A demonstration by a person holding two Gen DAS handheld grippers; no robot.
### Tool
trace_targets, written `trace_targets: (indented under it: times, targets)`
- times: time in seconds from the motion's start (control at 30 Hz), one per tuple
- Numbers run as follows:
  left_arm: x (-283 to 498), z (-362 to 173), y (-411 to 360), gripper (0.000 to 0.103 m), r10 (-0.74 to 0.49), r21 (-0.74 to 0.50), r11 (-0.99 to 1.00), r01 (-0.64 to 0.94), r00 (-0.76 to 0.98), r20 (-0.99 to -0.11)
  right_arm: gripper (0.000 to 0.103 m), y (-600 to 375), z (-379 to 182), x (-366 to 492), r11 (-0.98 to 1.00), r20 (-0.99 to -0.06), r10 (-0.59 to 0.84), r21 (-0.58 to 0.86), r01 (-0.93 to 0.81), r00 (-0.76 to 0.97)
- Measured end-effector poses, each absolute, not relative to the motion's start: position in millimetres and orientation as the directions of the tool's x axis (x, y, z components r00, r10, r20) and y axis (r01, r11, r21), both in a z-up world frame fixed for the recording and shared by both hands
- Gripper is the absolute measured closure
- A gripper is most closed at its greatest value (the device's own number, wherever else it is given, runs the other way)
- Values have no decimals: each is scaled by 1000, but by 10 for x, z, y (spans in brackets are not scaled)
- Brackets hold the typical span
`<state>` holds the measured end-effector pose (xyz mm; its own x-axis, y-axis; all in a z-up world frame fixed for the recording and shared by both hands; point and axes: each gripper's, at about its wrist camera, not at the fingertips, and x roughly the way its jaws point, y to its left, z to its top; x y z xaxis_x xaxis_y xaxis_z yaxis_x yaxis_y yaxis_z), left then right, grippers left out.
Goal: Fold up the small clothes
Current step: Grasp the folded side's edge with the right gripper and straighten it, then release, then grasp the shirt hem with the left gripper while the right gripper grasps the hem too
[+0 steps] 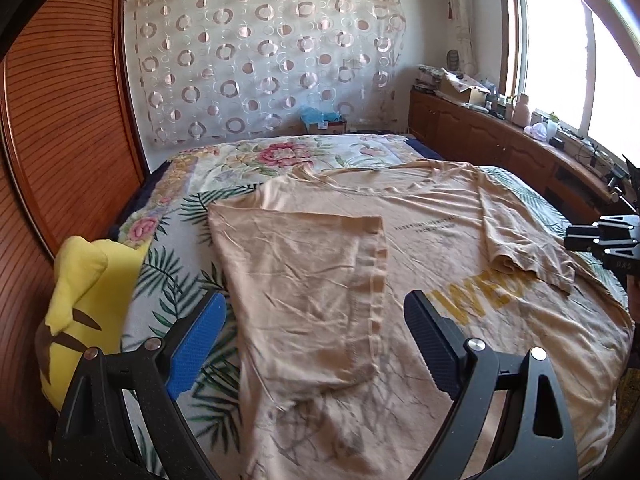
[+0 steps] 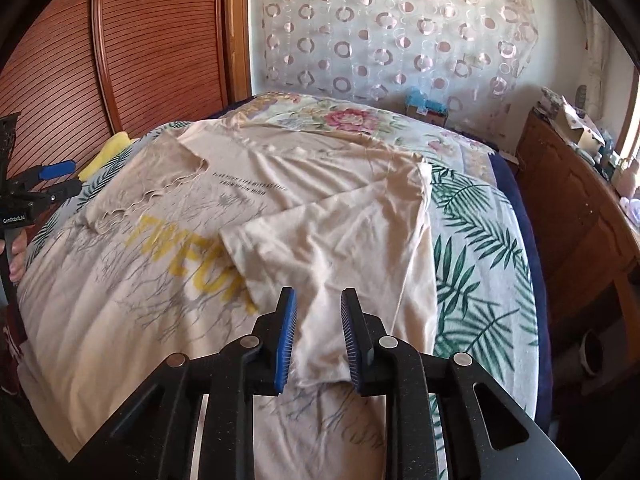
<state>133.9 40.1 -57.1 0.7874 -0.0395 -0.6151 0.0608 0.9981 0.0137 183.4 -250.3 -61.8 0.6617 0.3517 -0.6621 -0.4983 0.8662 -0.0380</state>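
Item: peach T-shirt [image 2: 132,292], flat on the floral bedspread [image 2: 476,240], both side panels folded inward.

I see its long axis running away from both claws. Right gripper [image 2: 318,340], nearer, part-open, straddles the right flap's hem, gripping nothing. Left gripper [image 1: 312,344], spread wide, hovers empty above the left flap.

1. The peach shirt [image 2: 160,264] lies flat on the bed [image 2: 480,240].
2. The right gripper [image 2: 318,312] hangs over the shirt, fingers apart.
3. The left gripper [image 2: 60,178] is beside the shirt.
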Motion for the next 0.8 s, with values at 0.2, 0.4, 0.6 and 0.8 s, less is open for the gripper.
trace_targets:
  times: [0.2,0.4,0.6,0.8]
  targets:
    - [1652,-621,608,12,-16,14,999,33,762,-647,52,-2562,-646,2181,883,-660,346,-11,-469,667]
    - [1944,-696,757,12,-33,16,998,60,725,-688,38,-2582,-772,2617,901,-684,307,-14,-433,662]
    - [2274,-744,897,12,-46,5,998,70,701,-712,38,-2580,-831,3068,912,-711,284,-8,-411,643]
    - [2603,-846,1052,12,-68,-31,997,67,672,-737,38,-2485,-893,3459,903,-724,286,-15,-429,627]
